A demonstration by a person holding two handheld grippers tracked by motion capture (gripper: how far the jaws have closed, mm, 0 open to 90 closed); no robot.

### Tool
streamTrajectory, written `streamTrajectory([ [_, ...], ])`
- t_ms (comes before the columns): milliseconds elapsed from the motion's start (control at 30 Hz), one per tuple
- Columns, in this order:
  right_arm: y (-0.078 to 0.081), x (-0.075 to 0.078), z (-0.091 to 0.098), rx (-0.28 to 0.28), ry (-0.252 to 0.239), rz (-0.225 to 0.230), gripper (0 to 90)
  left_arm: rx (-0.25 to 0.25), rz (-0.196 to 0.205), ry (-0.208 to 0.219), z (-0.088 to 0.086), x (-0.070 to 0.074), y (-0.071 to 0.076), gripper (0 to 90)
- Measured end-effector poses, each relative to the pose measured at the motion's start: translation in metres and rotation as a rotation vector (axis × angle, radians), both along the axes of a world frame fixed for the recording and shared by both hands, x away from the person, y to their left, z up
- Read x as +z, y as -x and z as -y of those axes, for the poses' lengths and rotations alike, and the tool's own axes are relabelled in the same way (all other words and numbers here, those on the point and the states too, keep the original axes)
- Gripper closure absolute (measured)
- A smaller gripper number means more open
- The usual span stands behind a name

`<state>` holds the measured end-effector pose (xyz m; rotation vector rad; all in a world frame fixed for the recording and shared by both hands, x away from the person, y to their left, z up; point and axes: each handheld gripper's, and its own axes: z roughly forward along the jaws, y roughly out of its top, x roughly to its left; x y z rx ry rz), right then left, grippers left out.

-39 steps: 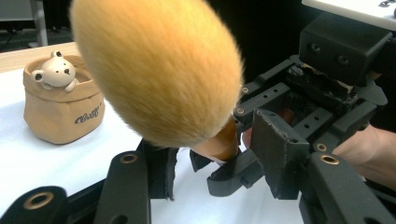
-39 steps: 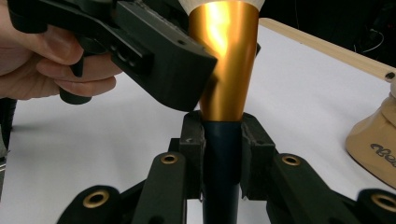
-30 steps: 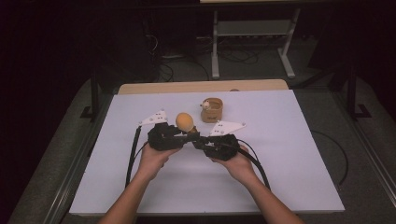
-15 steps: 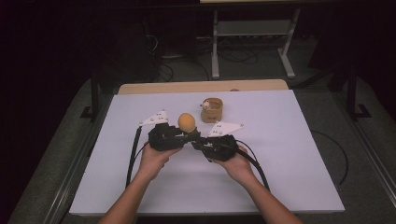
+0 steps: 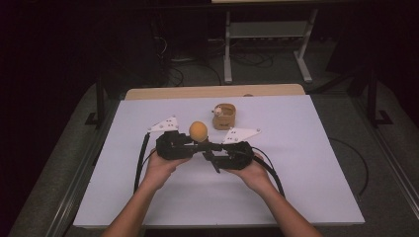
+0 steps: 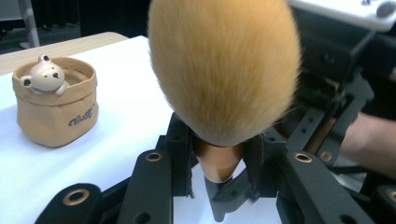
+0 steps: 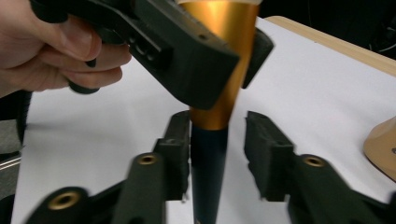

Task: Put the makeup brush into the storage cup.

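One brush (image 5: 198, 131), two grippers meeting on it above the white table (image 5: 306, 168).

You hold the brush upright, bristles up, with your left gripper (image 6: 219, 161) clamped on its gold collar. Your right gripper (image 7: 217, 140) has just been opening: its jaws stand apart around the dark handle, one pad barely touching. A small bear cup (image 5: 225, 115) sits just behind.
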<state>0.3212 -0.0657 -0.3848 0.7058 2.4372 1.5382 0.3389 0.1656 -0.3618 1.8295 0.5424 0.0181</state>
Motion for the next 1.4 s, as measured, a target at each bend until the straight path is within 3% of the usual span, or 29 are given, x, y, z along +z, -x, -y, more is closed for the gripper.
streamTrajectory([
  [167,-0.003,0.004,0.015,0.053,-0.031,-0.016,42.3,-0.057,0.021,-0.028,-0.002,0.006,0.000,66.0],
  [233,-0.005,0.005,0.022,0.099,-0.055,-0.031,39.5,-0.086,0.028,-0.044,-0.004,0.008,0.001,66.0],
  [400,-0.009,0.003,0.033,0.166,-0.102,-0.056,36.0,-0.148,0.045,-0.065,-0.006,0.010,0.001,66.0],
  [467,-0.010,0.000,0.037,0.228,-0.130,-0.071,35.9,-0.186,0.052,-0.075,-0.006,0.011,0.001,66.0],
  [600,-0.010,-0.004,0.034,0.294,-0.134,-0.068,36.0,-0.230,0.059,-0.095,-0.005,0.010,0.002,66.0],
  [733,-0.008,-0.007,0.025,0.314,-0.114,-0.052,39.8,-0.260,0.060,-0.101,-0.002,0.009,0.003,66.0],
  [967,-0.008,-0.015,0.009,0.338,-0.101,-0.063,48.3,-0.284,0.072,-0.124,0.000,0.009,0.003,66.0],
  [1400,-0.007,-0.016,0.004,0.345,-0.141,-0.052,66.8,-0.299,0.069,-0.128,0.002,0.008,0.003,66.0],
])
